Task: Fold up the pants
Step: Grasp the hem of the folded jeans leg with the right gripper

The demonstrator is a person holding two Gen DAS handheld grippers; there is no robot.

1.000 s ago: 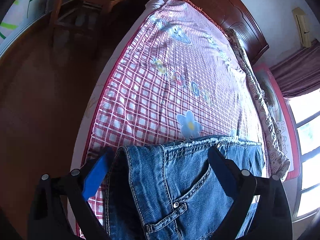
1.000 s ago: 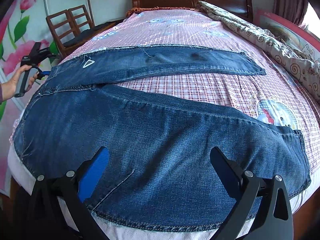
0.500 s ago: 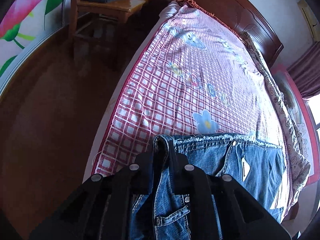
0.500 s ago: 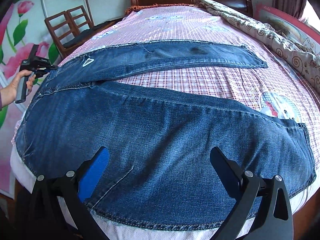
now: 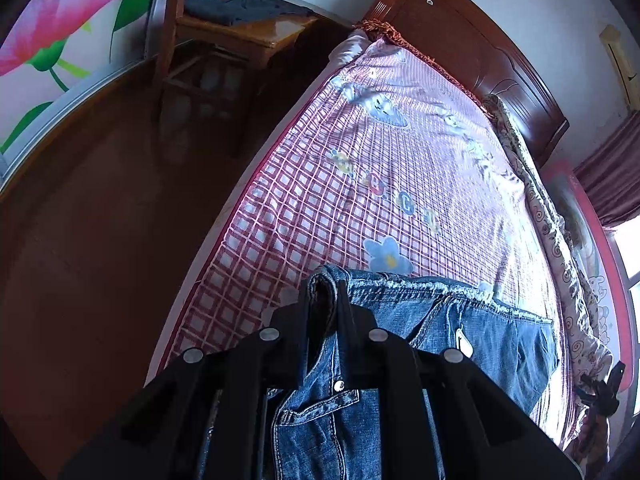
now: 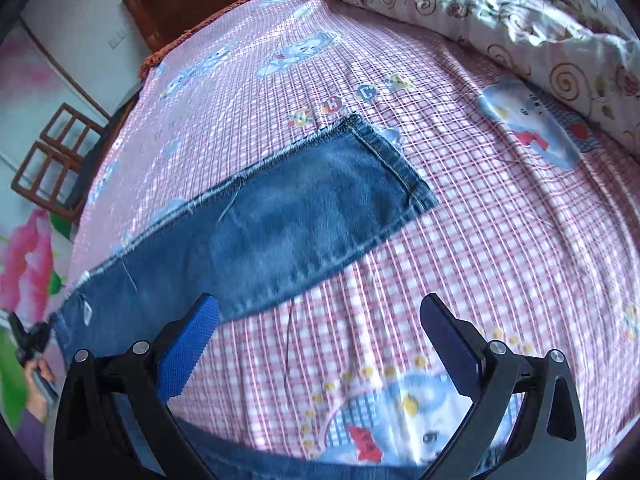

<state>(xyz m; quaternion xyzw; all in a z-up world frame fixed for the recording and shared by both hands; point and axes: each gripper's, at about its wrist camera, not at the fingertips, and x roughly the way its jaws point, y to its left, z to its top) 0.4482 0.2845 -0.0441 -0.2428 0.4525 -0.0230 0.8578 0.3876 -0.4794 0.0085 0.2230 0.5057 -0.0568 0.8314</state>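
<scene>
Left wrist view: your left tool (image 5: 324, 312) pinches the jeans (image 5: 480, 340) at the waistband corner, on the bed (image 5: 320, 208). Right wrist view: your right tool (image 6: 320, 320) is spread, empty; leg just ahead, unfolded. Folding barely begun.

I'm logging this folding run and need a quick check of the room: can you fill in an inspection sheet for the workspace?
Surface: bed with pink checked sheet, lightly wrinkled.
Job's things: jeans spread flat on the sheet; waistband corner pinched up.
Clutter: rumpled quilt along the far side.
Grippers: left tool shut on the waistband corner; right tool open, empty, over bare sheet between the legs.
Cables: nothing seen.
Surroundings: wooden headboard, chair with dark folded cloth, flower mural, curtain.
</scene>
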